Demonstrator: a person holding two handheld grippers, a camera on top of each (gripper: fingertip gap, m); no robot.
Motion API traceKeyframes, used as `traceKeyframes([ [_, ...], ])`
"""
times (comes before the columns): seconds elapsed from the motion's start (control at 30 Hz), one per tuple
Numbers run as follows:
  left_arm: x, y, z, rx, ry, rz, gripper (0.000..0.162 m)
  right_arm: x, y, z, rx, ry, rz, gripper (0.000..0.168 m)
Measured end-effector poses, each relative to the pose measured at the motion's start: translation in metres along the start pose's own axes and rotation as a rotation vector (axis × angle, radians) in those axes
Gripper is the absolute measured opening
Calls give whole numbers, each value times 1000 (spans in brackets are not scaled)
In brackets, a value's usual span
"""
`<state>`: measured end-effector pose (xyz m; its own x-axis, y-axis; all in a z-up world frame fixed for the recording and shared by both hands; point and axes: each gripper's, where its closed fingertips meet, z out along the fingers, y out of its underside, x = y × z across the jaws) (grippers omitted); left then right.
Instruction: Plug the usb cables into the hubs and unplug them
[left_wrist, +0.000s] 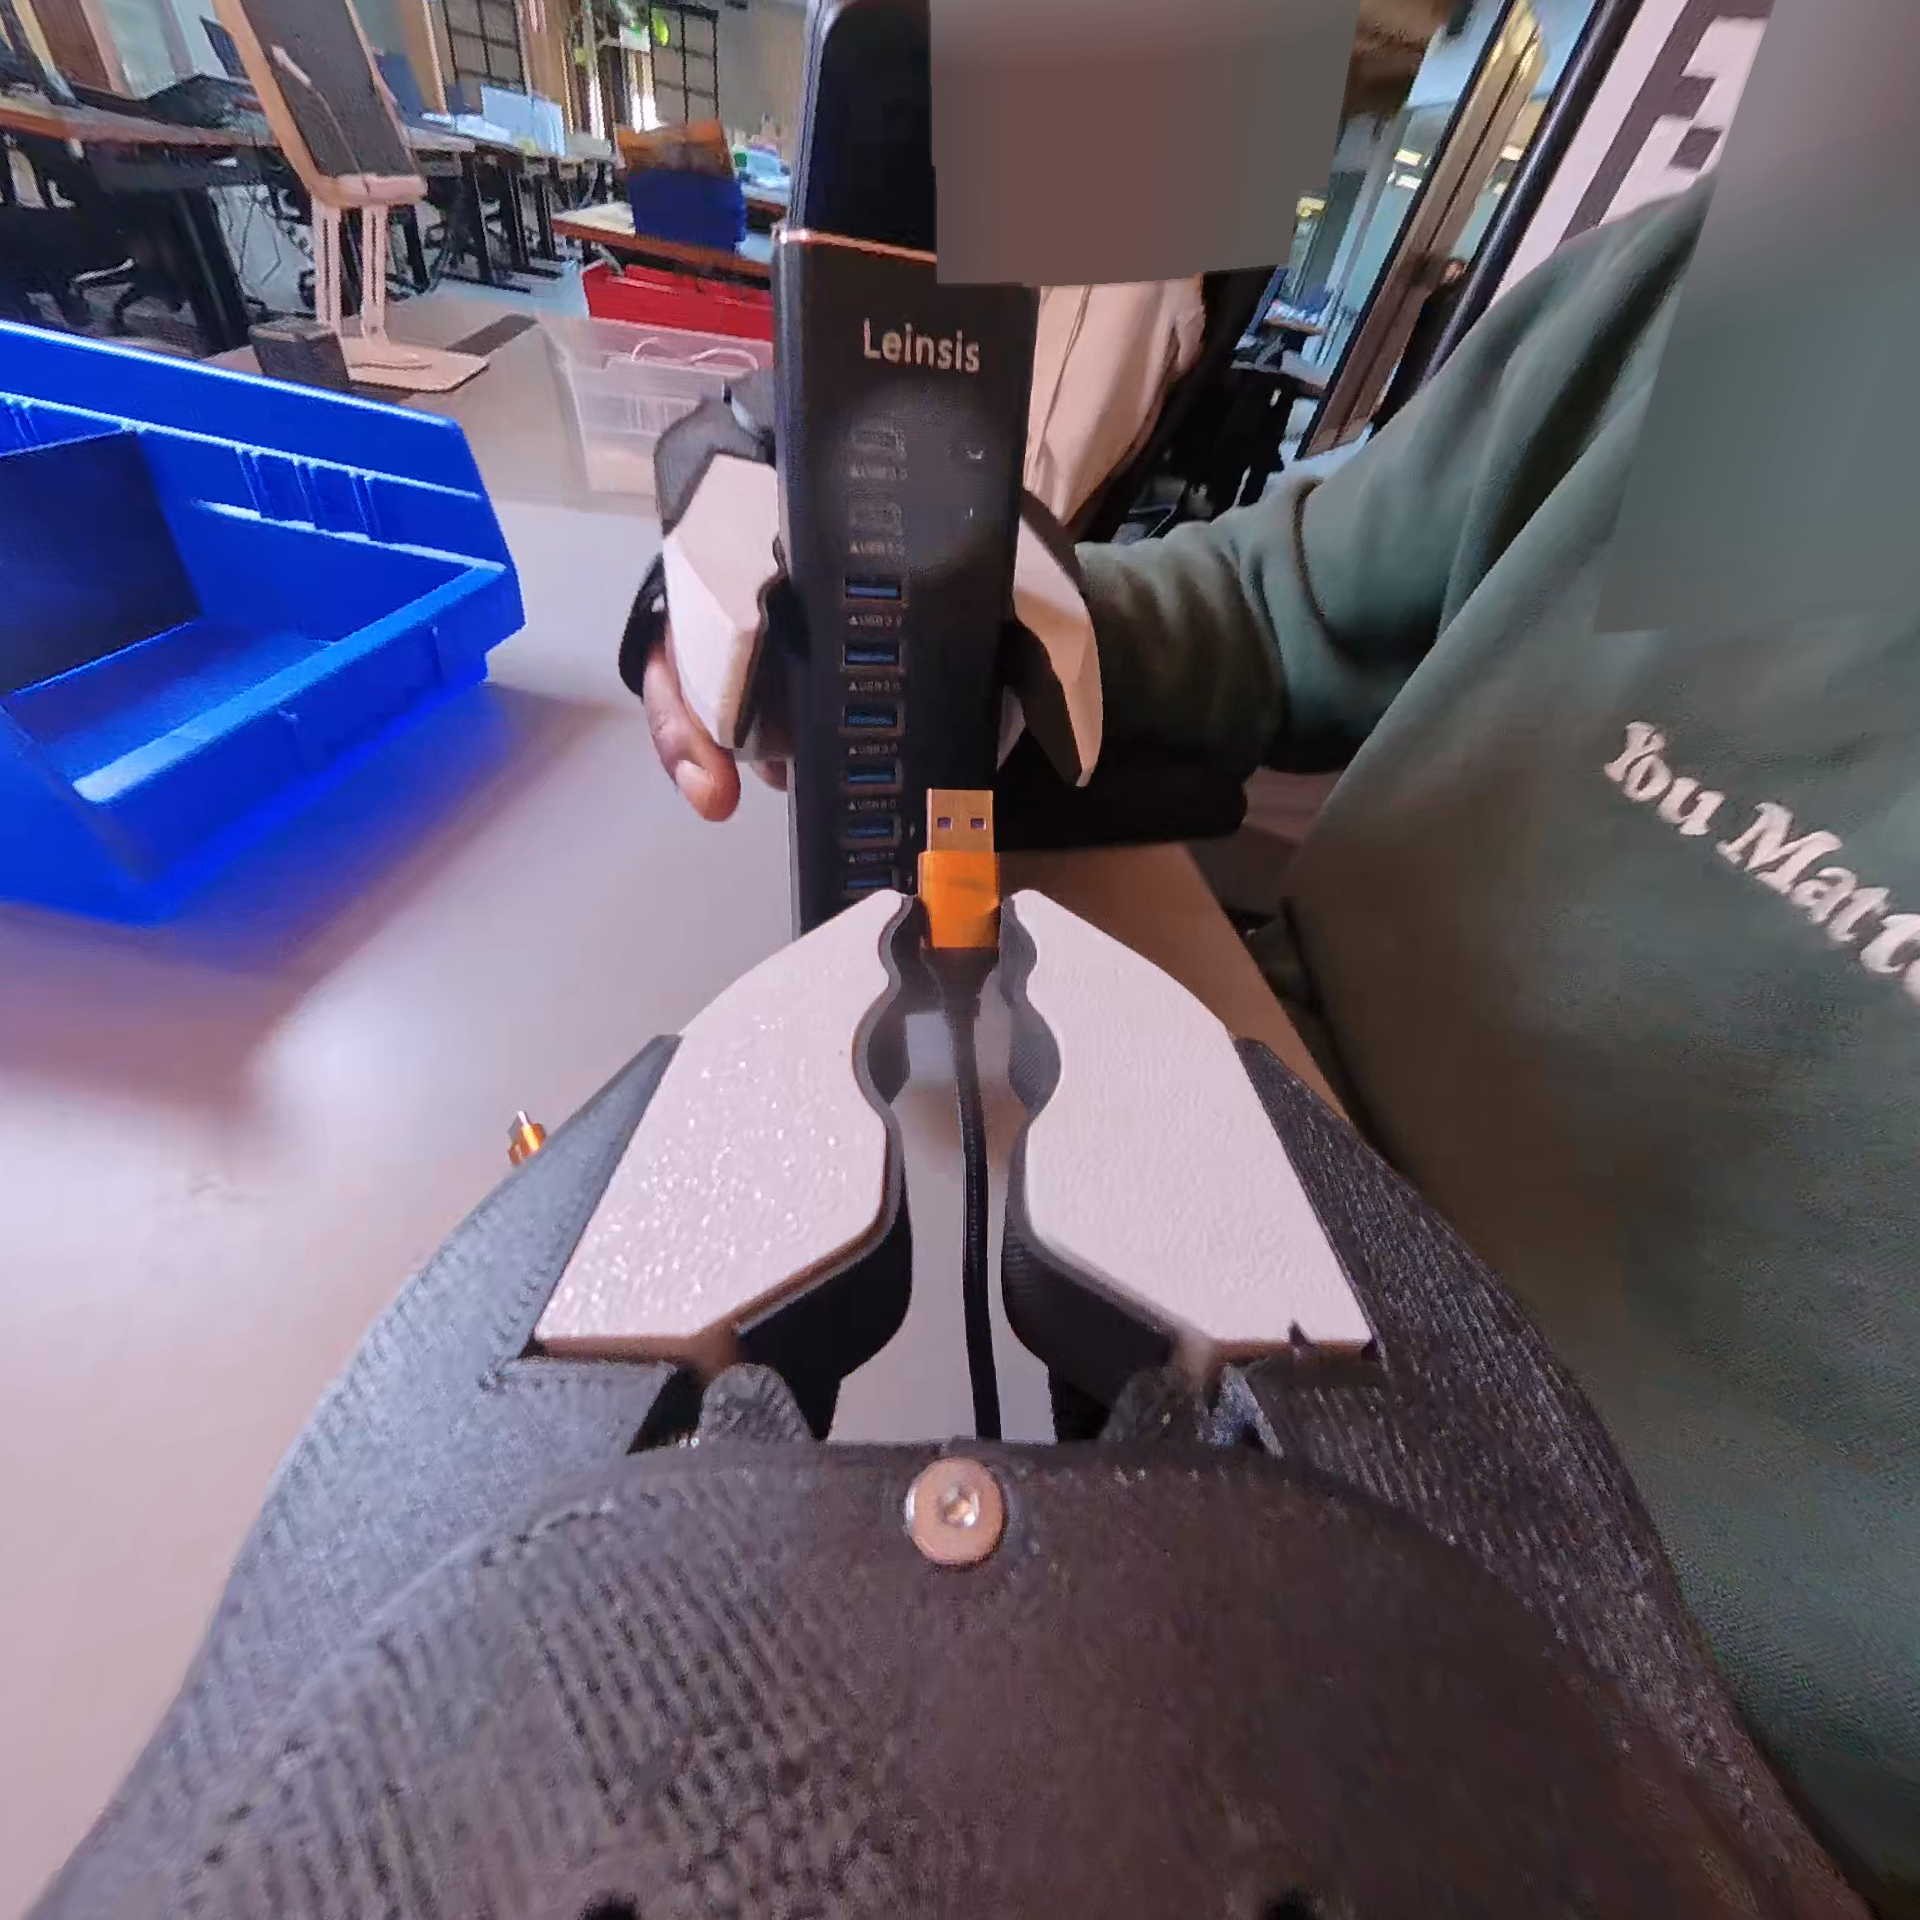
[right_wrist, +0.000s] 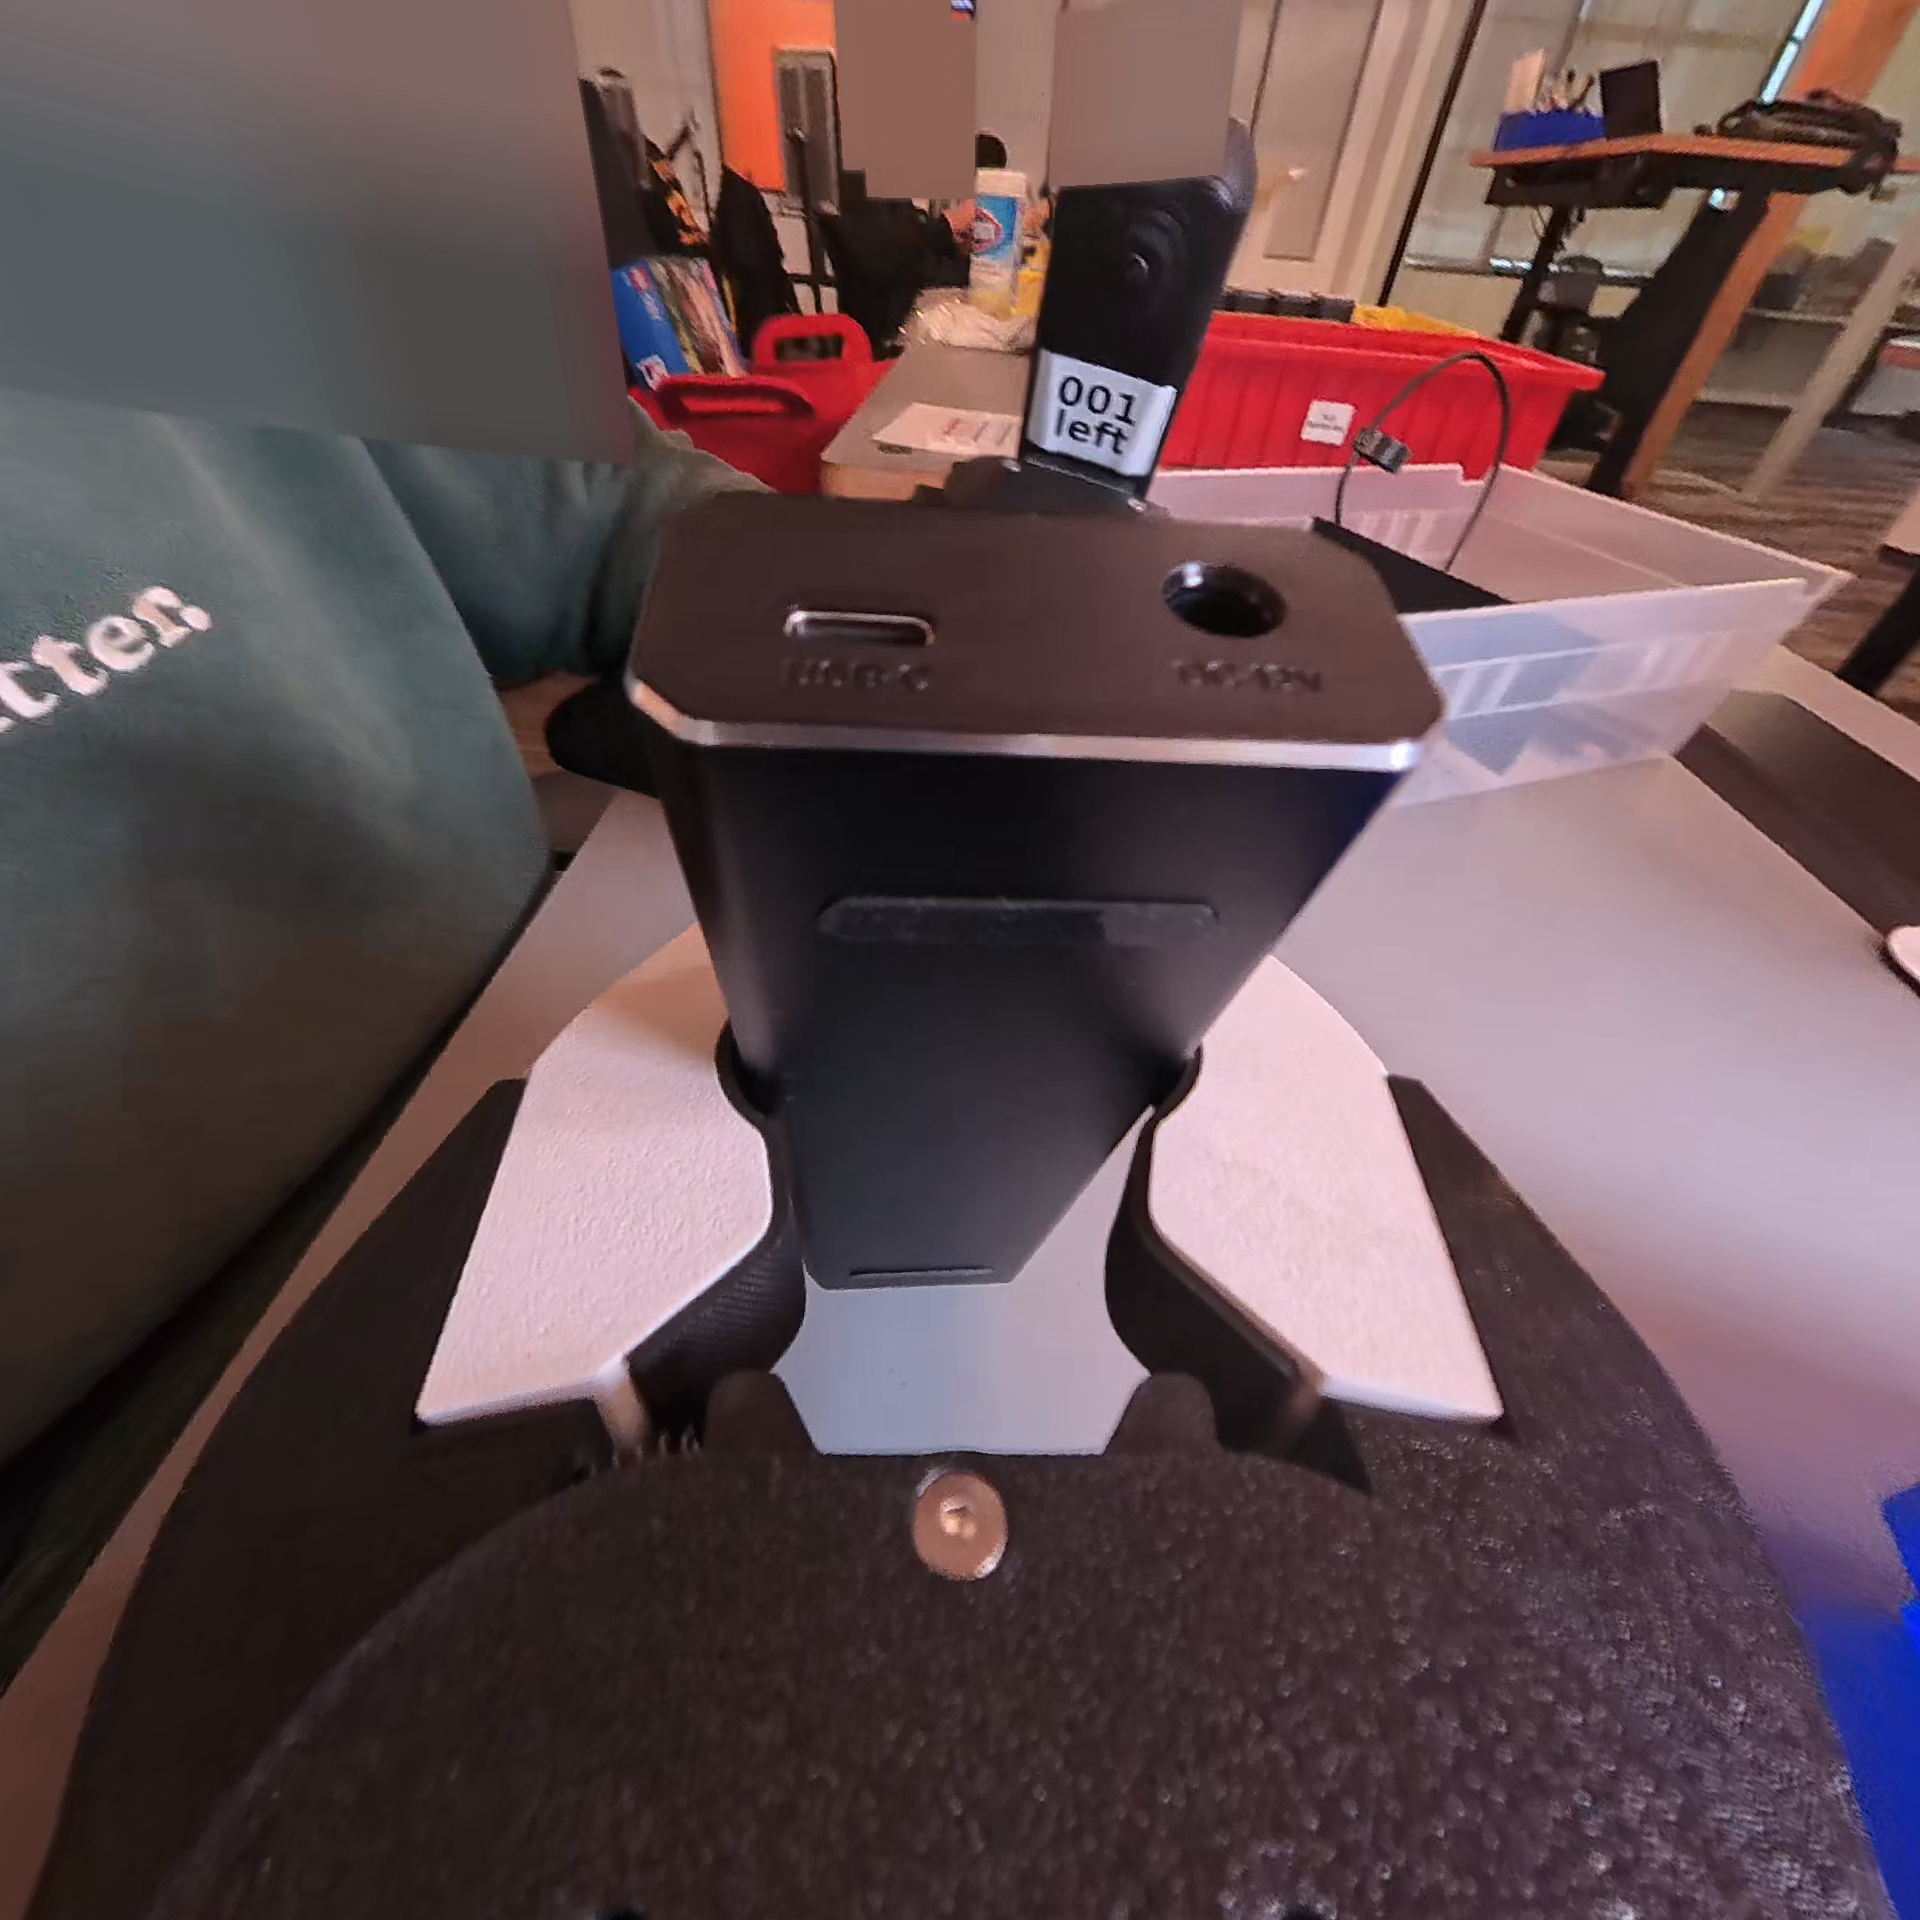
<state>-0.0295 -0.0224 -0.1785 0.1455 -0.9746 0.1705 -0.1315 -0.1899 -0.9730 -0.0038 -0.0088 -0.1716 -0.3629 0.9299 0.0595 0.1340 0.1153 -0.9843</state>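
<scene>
My left gripper is shut on an orange USB plug with a black cable running back between the fingers. The plug's metal tip is free, just in front of the lower ports of a tall black USB hub. The hub stands upright above the table, clamped by my right gripper, which shows beyond it. In the right wrist view, my right gripper is shut on the hub, whose end face with a small port and a round socket faces the camera. The left gripper's camera shows behind it.
A blue plastic bin sits on the pale table at the left. A clear plastic bin is at the right in the right wrist view, red crates behind. A person in a green sweatshirt sits close by. My right fingertips sit around 4 cm from my left ones.
</scene>
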Motion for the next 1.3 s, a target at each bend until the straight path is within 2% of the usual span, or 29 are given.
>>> traceKeyframes([
  [0.27,5,-15,5,48,5,-44,15,-11,-4,6,42,-75,44,72],
  [0.97,7,-13,20,-47,-109,-160,15,-20,-6,14,106,-175,155,72],
  [1.17,4,-9,25,-82,-131,-193,15,-19,6,22,14,-145,140,72],
  [1.3,-1,-1,23,-163,-174,-170,15,-16,19,28,-135,-88,73,72],
])
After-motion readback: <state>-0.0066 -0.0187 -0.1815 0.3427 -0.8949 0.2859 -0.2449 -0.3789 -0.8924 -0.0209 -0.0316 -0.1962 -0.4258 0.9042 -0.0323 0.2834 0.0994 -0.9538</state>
